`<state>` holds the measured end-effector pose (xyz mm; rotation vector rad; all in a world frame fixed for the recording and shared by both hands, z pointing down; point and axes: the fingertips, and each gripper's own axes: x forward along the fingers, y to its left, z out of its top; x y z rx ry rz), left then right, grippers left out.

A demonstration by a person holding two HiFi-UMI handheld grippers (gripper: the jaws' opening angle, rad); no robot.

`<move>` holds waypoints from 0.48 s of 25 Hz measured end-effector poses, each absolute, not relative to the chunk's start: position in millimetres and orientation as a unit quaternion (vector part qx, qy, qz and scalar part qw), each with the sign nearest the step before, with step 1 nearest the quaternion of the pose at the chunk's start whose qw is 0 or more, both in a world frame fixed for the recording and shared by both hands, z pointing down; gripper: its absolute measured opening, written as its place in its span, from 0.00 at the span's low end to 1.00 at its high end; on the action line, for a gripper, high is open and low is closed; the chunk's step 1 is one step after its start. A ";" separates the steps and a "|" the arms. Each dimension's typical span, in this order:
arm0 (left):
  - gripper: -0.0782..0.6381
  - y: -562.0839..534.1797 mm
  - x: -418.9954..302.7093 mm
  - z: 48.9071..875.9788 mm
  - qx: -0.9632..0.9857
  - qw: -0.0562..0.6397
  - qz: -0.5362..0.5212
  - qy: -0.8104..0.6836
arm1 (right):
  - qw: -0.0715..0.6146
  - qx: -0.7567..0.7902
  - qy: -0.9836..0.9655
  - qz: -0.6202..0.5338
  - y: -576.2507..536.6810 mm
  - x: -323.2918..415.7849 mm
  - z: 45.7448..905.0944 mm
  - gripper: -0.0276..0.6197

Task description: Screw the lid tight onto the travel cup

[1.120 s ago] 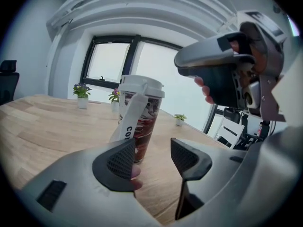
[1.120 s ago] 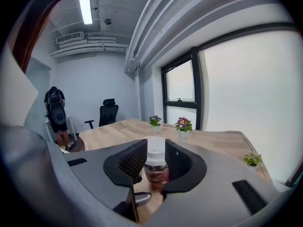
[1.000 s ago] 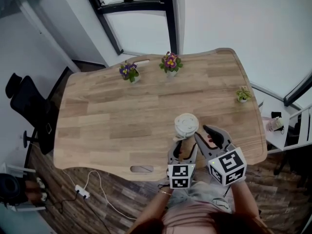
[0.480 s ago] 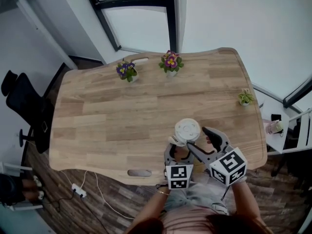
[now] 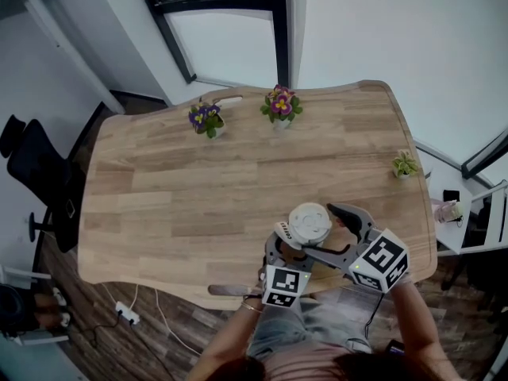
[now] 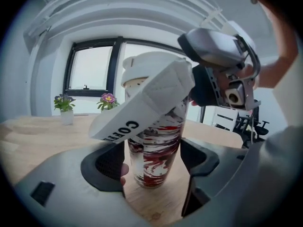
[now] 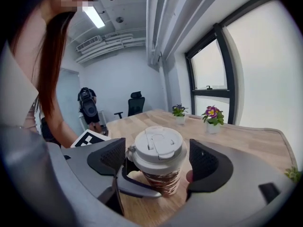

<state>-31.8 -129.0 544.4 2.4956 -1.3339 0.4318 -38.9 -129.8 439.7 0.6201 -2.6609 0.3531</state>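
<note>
One black chair [image 5: 44, 173] stands off the left end of the table [image 5: 159, 213]. Two flower pots sit along the far edge, a purple one [image 5: 206, 119] to the left of a pink one [image 5: 279, 105]. At the near edge, the left gripper [image 6: 151, 163] has just been opening its jaws. They now stand released, spread on either side of the cup [image 6: 154, 143], which rests upright on the wood. A white band [image 6: 142, 110] lettered COFF slants across the cup's red-swirled body. The lid [image 7: 158, 144] sits on top of the cup. The right gripper [image 7: 158, 163] reaches in from the cup's right and has also just been opening. Its pads flank the lid's rim, slack and gripping nothing. A small green plant [image 5: 405, 165] stands near the table's right edge.
</note>
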 end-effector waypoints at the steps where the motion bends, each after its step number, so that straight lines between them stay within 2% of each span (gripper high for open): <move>1: 0.59 -130.0 -30.0 544.4 0.870 0.135 0.152 -0.450 | 0.198 0.208 -0.950 0.123 -130.4 -40.5 441.0 0.63; 12: 0.60 -135.2 -17.1 548.5 0.925 0.087 0.185 -0.320 | 0.234 0.079 -0.964 0.098 -133.9 -53.8 450.1 0.66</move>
